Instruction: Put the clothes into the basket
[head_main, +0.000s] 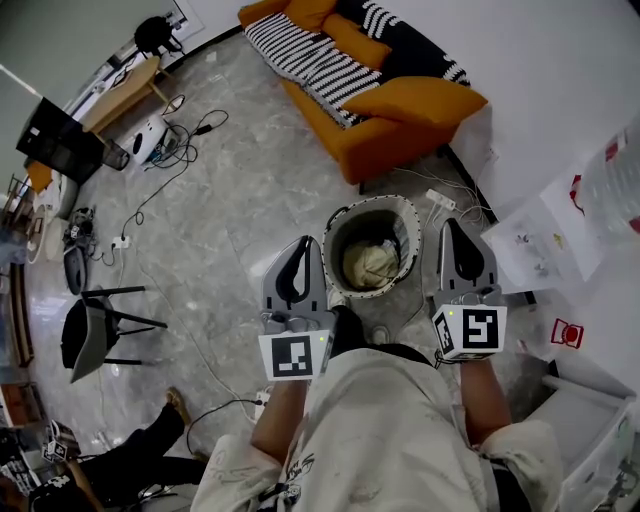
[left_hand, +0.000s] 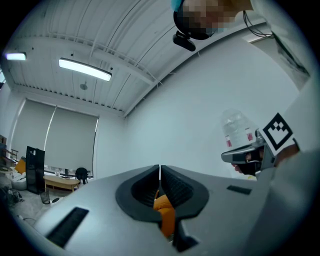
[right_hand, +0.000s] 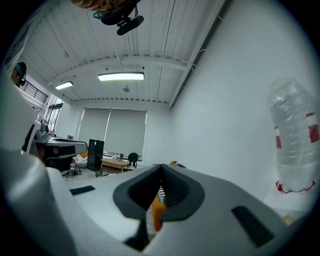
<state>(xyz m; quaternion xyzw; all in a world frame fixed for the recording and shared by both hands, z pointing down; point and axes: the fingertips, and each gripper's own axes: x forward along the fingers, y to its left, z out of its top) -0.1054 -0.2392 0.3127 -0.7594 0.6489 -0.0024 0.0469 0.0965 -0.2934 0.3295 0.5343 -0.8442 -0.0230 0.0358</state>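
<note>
A round grey basket (head_main: 334, 225) stands on the marble floor just ahead of me, between my two grippers. A cream bundle of clothes (head_main: 370, 265) lies inside it. My left gripper (head_main: 300, 243) hangs level to the left of the basket, and in the left gripper view its jaws (left_hand: 160, 170) meet, with nothing between them. To the right of the basket my right gripper (head_main: 450, 225) is level too; its jaws (right_hand: 160, 170) are shut and hold nothing. The orange seen through both jaw gaps is the sofa beyond.
An orange sofa (head_main: 395, 125) with a striped blanket stands past the basket. A white table (head_main: 560, 240) with papers and a plastic bottle (right_hand: 292, 140) is at the right. Cables (head_main: 180, 140), a power strip (head_main: 440, 200), a black chair (head_main: 95, 325) and another person's leg (head_main: 140, 445) are on the floor.
</note>
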